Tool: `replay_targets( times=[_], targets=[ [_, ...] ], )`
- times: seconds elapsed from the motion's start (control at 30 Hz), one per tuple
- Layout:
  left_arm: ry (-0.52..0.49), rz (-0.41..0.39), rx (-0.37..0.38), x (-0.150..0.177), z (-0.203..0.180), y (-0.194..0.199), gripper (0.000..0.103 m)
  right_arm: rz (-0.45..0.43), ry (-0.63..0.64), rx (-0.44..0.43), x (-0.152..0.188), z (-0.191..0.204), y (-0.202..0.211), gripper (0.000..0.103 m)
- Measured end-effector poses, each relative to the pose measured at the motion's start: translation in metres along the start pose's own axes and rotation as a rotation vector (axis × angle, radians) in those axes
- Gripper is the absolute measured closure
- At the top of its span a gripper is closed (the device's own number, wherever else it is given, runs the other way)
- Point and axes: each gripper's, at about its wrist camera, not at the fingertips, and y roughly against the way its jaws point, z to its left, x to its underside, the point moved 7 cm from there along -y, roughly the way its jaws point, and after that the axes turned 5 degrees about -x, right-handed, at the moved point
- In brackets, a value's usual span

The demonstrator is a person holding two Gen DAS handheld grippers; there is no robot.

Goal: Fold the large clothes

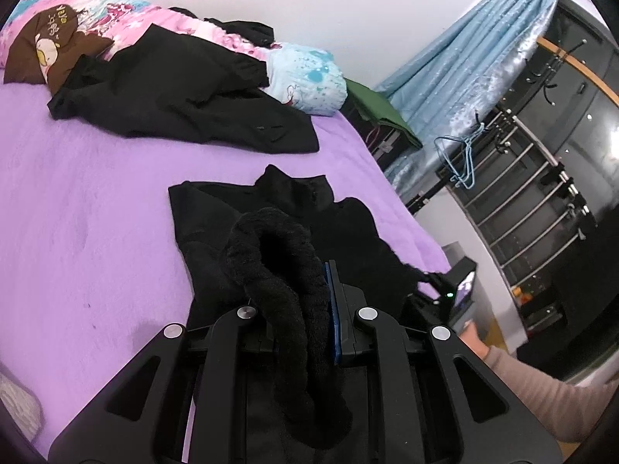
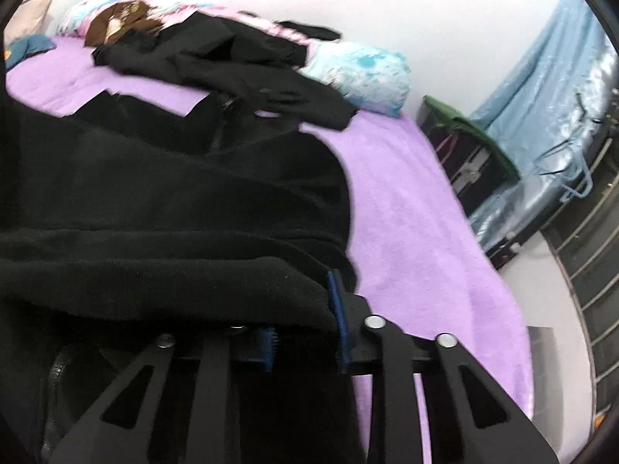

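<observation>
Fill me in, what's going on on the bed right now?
A person is folding a black fleece garment on the purple bedspread with two handheld grippers. The left gripper is shut on a thick rolled edge of it. The right gripper has fabric bunched between its fingers, but blur hides the grip. More dark clothes lie piled near the pillows.

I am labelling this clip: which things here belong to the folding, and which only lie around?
Belongs to the folding:
- black fleece
- left tool
- right tool
- purple bed cover

Only lying around:
- black coat
- blue hanger
- curtain
- pillows
</observation>
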Motion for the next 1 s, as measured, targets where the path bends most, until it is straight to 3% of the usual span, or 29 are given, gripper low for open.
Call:
replay_targets(
  times=[0.1,0.23,0.5,0.53,0.57,0.6,0.73,0.87,1.0],
  targets=[
    [0.012,-0.01,0.013,-0.005,0.001,-0.006,0.086,-0.029,-0.09,0.068,-0.002,-0.032,0.01,0.088],
    [0.038,-0.015,0.043,-0.005,0.005,-0.026,0.083,0.011,-0.208,0.134,0.011,-0.071,0.001,0.087],
    [0.147,0.239,-0.13,0.072,0.078,-0.121,0.08,0.082,-0.135,0.171,0.04,-0.062,-0.028,0.086],
    [0.153,0.238,-0.137,0.079,0.083,-0.122,0.07,0.086,-0.135,0.173,0.042,-0.064,-0.029,0.086],
    [0.163,0.236,-0.15,0.085,0.087,-0.121,0.048,0.094,-0.122,0.182,0.045,-0.066,-0.032,0.086],
    [0.175,0.242,-0.173,0.092,0.093,-0.119,0.04,0.101,-0.106,0.183,0.047,-0.067,-0.033,0.084],
    [0.199,0.268,-0.202,0.112,0.114,-0.105,0.035,0.092,-0.089,0.152,0.049,-0.062,-0.027,0.081],
    [0.174,0.256,-0.226,0.113,0.11,-0.09,0.035,0.082,-0.082,0.126,0.052,-0.06,-0.013,0.071],
    [0.184,0.24,-0.257,0.113,0.108,-0.074,0.03,0.081,-0.054,0.099,0.066,-0.055,0.0,0.073]
  ],
)
